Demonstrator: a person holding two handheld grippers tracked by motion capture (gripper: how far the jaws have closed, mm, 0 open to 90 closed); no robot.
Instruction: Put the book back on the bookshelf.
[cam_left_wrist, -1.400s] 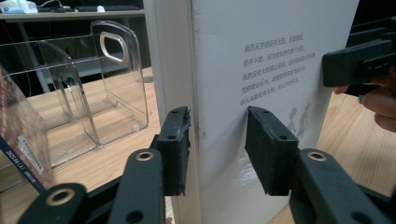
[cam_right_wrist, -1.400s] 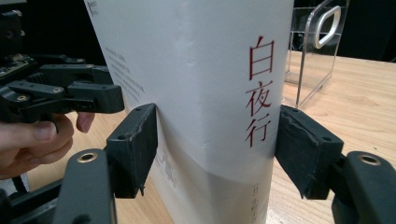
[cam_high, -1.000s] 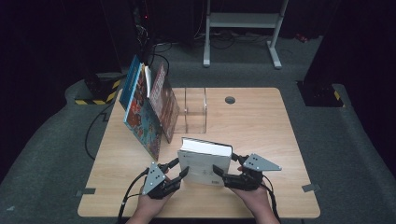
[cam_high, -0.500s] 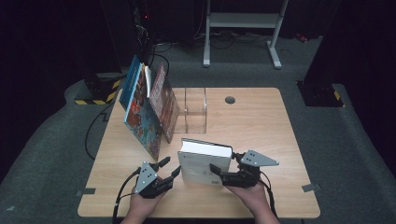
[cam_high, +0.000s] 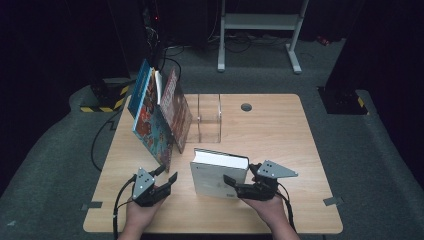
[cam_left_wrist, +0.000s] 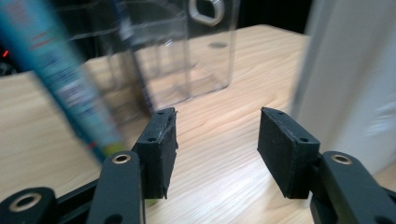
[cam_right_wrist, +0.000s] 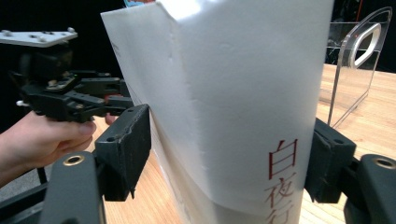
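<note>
A white book (cam_high: 219, 172) is stood upright on the counter (cam_high: 280, 135), spine toward the person, and is gripped by the right gripper (cam_high: 235, 184). In the right gripper view the book (cam_right_wrist: 233, 107) sits between the jaws: the left-hand pad is pressed on one cover, the right-hand pad on the other, red characters on the spine just inside the right-hand jaw. These jaws have just been closing a little, w/ the book between them.

The left gripper (cam_high: 167, 176) is held apart from the book, off its far cover; its jaws are released, nothing between them. They were opening a moment ago and are now parted abt halfway. In the left gripper view bare counter (cam_left_wrist: 219, 158) is seen between the pads, the book's white cover (cam_left_wrist: 345, 79) just outside the right-hand jaw, a clear acrylic stand (cam_left_wrist: 187, 51) ahead of the jaws, and a blue book spine (cam_left_wrist: 65, 79) outside the left-hand jaw.

Step judged: handover done, book now carried by one gripper only. Next move prob. calls for a firm squeeze, a lift w/o tilt, and travel toward the stand beside the leaning books (cam_high: 160, 112); the left gripper should be kept clear.
</note>
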